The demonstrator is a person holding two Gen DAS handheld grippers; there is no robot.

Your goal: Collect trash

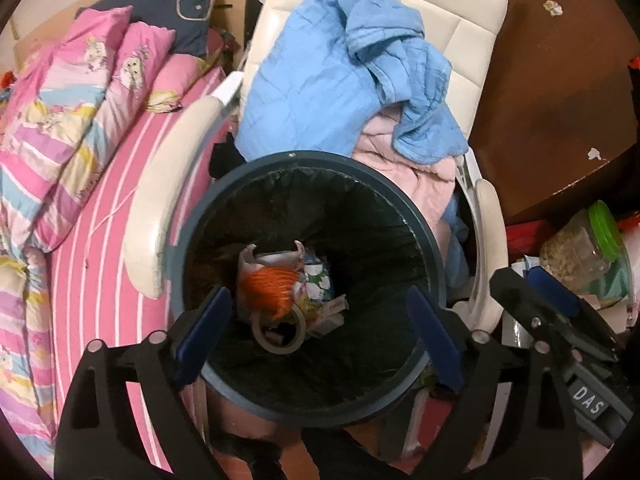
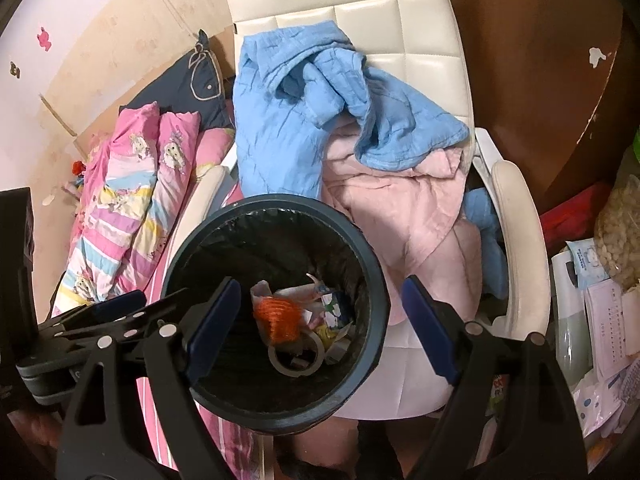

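Observation:
A dark round trash bin (image 1: 434, 252) with a black liner stands below both grippers; it also shows in the right wrist view (image 2: 378, 280). In it lie an orange mesh ball (image 1: 272, 288) (image 2: 280, 316), a tape roll (image 1: 278, 330) (image 2: 296, 354) and crumpled wrappers (image 1: 320, 280) (image 2: 332, 312). My left gripper (image 1: 320, 336) is open and empty above the bin's mouth. My right gripper (image 2: 320, 330) is open and empty above the bin too. The right gripper also shows at the right in the left wrist view (image 1: 556, 304).
A cream chair (image 1: 460, 28) behind the bin carries blue (image 1: 320, 68) and pink clothes (image 2: 400, 208). A pink striped bed (image 1: 100, 200) with pillows lies left. A brown table (image 1: 560, 100), a green-lidded jar (image 1: 580, 244) and papers (image 2: 608, 316) are right.

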